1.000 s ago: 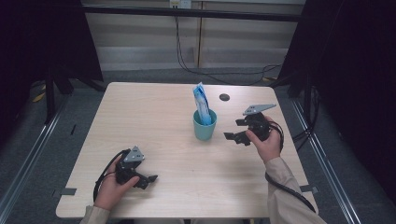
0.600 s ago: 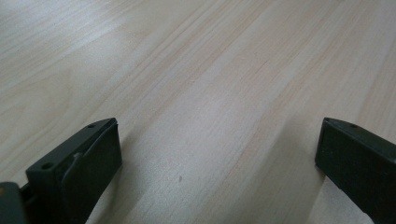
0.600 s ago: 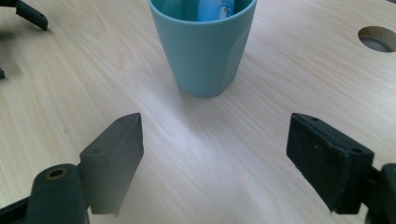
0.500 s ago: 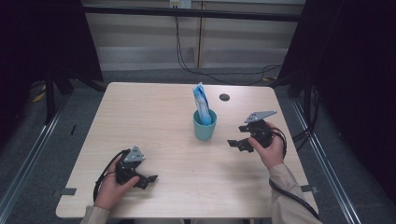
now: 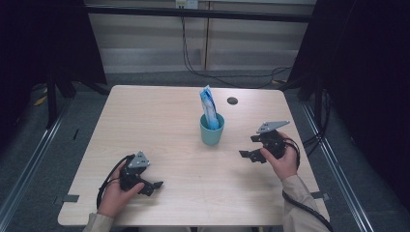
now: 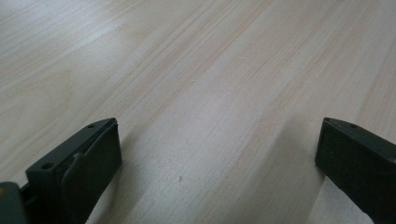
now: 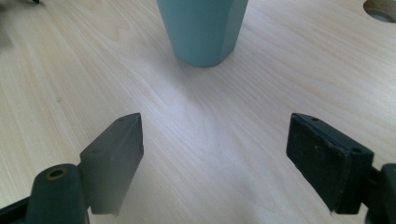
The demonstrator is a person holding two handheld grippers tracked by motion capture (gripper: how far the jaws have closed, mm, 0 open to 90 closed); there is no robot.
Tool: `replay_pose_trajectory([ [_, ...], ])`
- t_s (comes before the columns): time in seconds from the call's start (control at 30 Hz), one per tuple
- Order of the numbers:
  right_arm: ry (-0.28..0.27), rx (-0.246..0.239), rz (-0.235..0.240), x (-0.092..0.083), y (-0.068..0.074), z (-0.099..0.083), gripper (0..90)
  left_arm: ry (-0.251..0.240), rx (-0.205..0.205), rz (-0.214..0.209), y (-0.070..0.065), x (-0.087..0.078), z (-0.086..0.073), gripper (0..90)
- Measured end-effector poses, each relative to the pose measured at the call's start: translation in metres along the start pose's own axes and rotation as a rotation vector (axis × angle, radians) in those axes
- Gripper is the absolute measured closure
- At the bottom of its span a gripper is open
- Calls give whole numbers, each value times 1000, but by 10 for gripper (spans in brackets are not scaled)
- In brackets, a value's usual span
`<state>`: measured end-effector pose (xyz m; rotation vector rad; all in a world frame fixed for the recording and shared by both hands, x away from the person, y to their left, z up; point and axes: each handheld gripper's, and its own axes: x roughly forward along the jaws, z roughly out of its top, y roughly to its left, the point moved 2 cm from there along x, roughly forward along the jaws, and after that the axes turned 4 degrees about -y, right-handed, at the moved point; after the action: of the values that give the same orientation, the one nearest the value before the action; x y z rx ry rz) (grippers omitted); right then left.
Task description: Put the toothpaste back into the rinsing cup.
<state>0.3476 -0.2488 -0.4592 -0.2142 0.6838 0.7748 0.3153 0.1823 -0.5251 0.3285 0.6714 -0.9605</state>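
A teal plastic cup (image 5: 212, 129) holding a blue-white packet (image 5: 208, 105) stands untouched; both grippers, right (image 5: 251, 147) and left (image 5: 151, 186), rest spread, empty.

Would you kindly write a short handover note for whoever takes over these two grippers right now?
Left gripper: jaws open, holding nothing, low over the table near its front left.
Right gripper: jaws open, holding nothing, pointing at the teal cup but apart from it.
The cup stands upright mid-table with a blue-and-white packet standing in it.
Done: packet is in the cup.
Left: probably nothing beyond parking the grippers.
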Motion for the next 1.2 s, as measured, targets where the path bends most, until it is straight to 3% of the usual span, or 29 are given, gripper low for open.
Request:
replay_pose_trajectory([
  [0.83,-40,56,2,-3,-3,-30,184,0,0,0,0,0,0,1],
  [1.2,-23,79,-6,-2,-5,-48,184,0,-1,-1,0,0,0,1],
])
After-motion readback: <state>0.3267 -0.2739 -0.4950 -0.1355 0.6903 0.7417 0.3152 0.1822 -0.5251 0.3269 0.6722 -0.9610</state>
